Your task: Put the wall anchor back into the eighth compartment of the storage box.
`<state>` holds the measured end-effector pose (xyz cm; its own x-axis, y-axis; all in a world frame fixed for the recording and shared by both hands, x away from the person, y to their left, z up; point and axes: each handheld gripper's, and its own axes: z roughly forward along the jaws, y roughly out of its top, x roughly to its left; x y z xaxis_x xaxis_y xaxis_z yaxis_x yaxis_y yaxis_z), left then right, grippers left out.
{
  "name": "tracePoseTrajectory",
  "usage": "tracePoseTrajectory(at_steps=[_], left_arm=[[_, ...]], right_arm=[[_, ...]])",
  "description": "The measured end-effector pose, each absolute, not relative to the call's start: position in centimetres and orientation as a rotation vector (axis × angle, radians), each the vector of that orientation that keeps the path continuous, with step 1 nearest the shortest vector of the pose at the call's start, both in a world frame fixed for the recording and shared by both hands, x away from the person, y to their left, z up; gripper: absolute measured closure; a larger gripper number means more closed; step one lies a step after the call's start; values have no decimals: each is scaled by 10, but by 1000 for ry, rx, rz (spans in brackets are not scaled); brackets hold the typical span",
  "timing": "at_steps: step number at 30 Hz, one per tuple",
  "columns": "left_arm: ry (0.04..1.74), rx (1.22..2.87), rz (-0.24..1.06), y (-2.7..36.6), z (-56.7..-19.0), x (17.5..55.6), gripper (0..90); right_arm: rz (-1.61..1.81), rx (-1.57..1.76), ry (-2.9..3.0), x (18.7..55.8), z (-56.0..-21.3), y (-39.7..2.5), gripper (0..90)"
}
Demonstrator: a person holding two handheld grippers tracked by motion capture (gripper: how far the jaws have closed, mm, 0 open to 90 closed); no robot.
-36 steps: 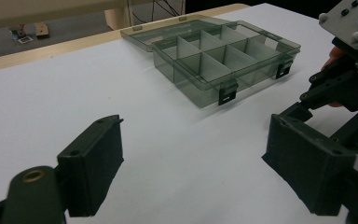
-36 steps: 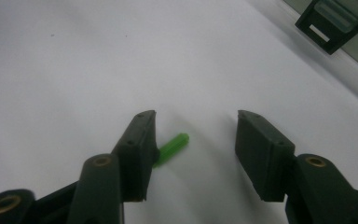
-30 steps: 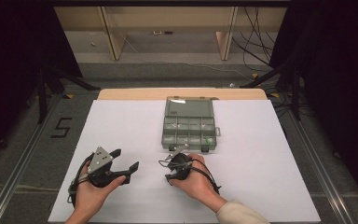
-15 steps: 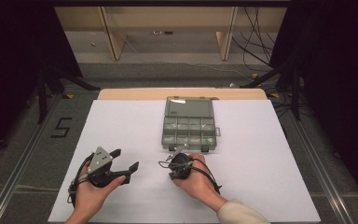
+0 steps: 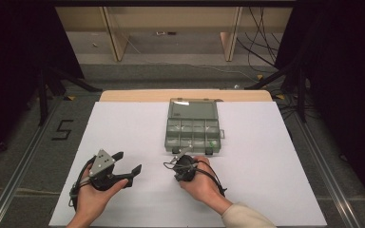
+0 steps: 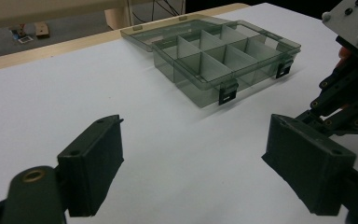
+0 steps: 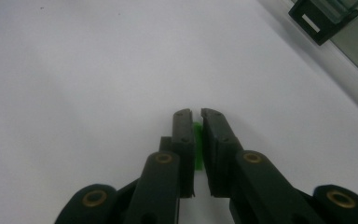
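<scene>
A smoky clear compartment box [image 5: 192,134] lies open in the middle of the white table, lid [image 5: 193,110] folded back, with a small green piece [image 5: 212,142] in a front compartment. My left gripper [image 5: 128,162] is held open near the front left, its wide-spread jaws aimed at the box [image 6: 219,60] and nothing between them [image 6: 196,163]. My right gripper [image 5: 168,164] sits low on the table just in front of the box. It is shut [image 7: 196,114] on a small bright green piece [image 7: 197,140] pinched between the pads.
White paper [image 5: 275,161] covers the table, with a wooden edge [image 5: 123,95] at the back. The box's black latches [image 6: 227,94] face me. The right gripper [image 6: 349,93] shows at the right of the left gripper view. Dark floor and stands surround the table.
</scene>
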<state>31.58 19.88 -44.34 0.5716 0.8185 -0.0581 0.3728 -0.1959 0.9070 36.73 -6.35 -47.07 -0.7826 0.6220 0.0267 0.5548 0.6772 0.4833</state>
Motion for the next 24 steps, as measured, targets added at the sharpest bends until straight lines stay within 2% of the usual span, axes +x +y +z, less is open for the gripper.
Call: tracePoseTrajectory(at_steps=[24], left_arm=[[980,1797,552,199,-444,316,183]], right_arm=[[758,972,2732,368,-465,-65,845]])
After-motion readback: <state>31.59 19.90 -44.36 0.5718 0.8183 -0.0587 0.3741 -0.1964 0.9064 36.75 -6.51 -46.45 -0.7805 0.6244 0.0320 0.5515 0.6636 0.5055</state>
